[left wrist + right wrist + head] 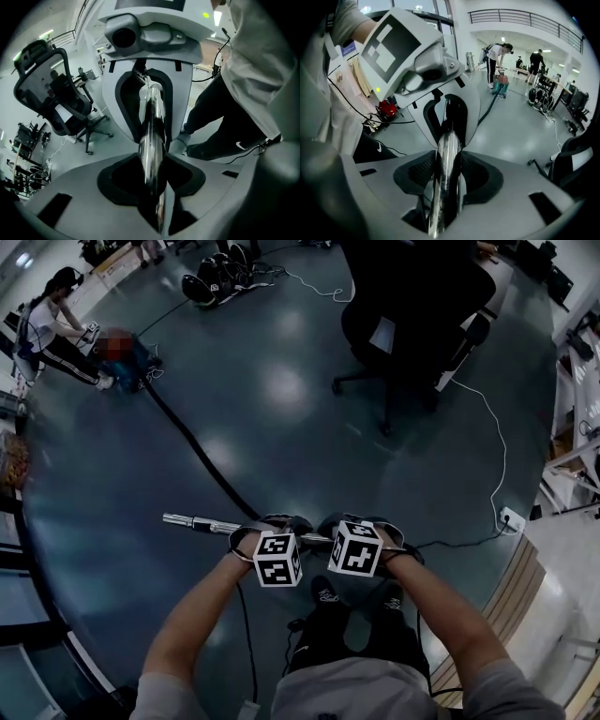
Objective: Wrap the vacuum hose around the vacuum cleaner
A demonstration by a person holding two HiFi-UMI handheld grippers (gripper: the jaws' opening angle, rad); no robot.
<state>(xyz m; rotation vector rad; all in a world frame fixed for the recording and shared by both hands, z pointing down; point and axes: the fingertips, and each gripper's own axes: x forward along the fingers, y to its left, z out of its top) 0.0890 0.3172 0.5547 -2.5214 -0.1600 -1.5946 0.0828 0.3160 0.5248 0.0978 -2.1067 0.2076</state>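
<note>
In the head view the joint where the black vacuum hose (192, 446) meets the chrome tube (202, 523) is hidden under the two grippers, and the fingers themselves are mostly covered by the marker cubes and the hands. The vacuum cleaner (136, 367) sits far off on the floor at the upper left, beside a crouching person (56, 334), too small for its shape to be made out. The hose runs from it across the floor to the grippers. In both gripper views the near end of the tube is cut off by the lower edge. The left gripper (152, 180) has its fingers clamped on the tube (152, 140), which runs straight up the middle between the dark pads into the right gripper (147, 93) just ahead. The right gripper (447, 180) likewise has its fingers pressed on the tube (447, 154) from both sides. The grippers sit side by side on the tube, whose free end sticks out to the left of the left gripper (279, 524).
</note>
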